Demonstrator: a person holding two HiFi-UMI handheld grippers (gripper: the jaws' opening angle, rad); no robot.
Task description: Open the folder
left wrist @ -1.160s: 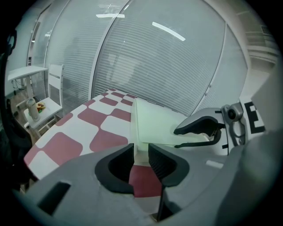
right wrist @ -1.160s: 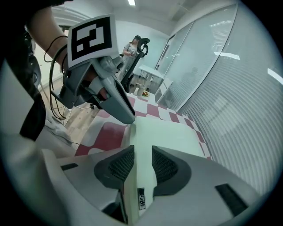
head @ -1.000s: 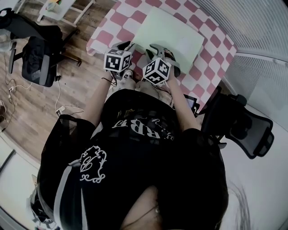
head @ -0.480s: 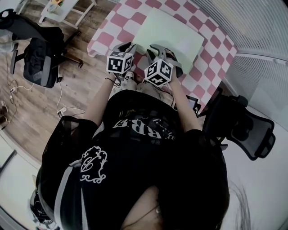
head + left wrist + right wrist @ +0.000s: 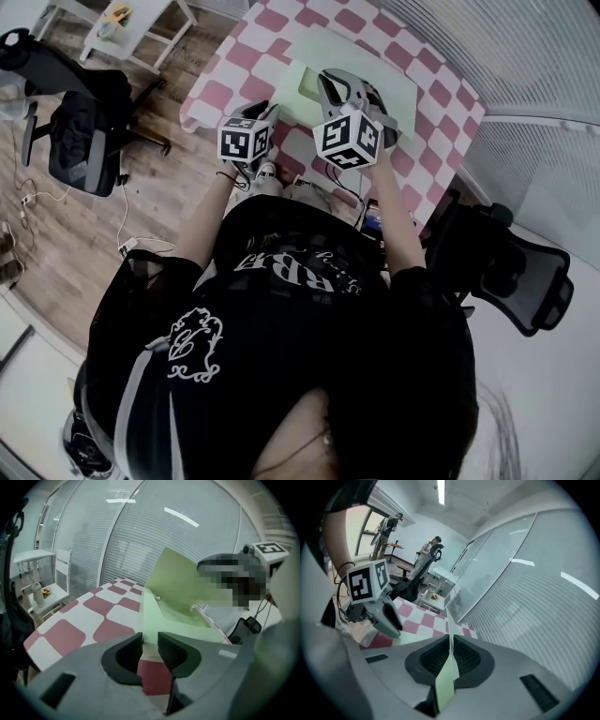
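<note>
Your right gripper [image 5: 450, 656] has just been closing its jaws, and they are now clenched on the thin edge of the folder [image 5: 178, 588]; the pale green sheet stands on edge between the pads and runs straight out ahead of them. That sheet is the cover, held up at a slant above the lower leaf. The lower leaf lies flat on the desk [image 5: 272, 19], close to the near edge and towards its right end. The folder's long axis runs along that near edge. The fold looks to be on the far long side, so the open mouth faces you. A small round stud [image 5: 158, 598] sits on the inside near the left short edge.

Your left gripper [image 5: 150, 651] is low at the folder's near left corner. Its jaws are released, with a narrow gap and nothing pinched; through the gap you see a red check and the edge of the lower leaf.

The folder's visible faces are plain green. Your shirt [image 5: 281, 281] carries pale lettering that reads upside down from above, with only "RB" clear. Each cube [image 5: 347, 139] bears black-and-white square markers.
</note>
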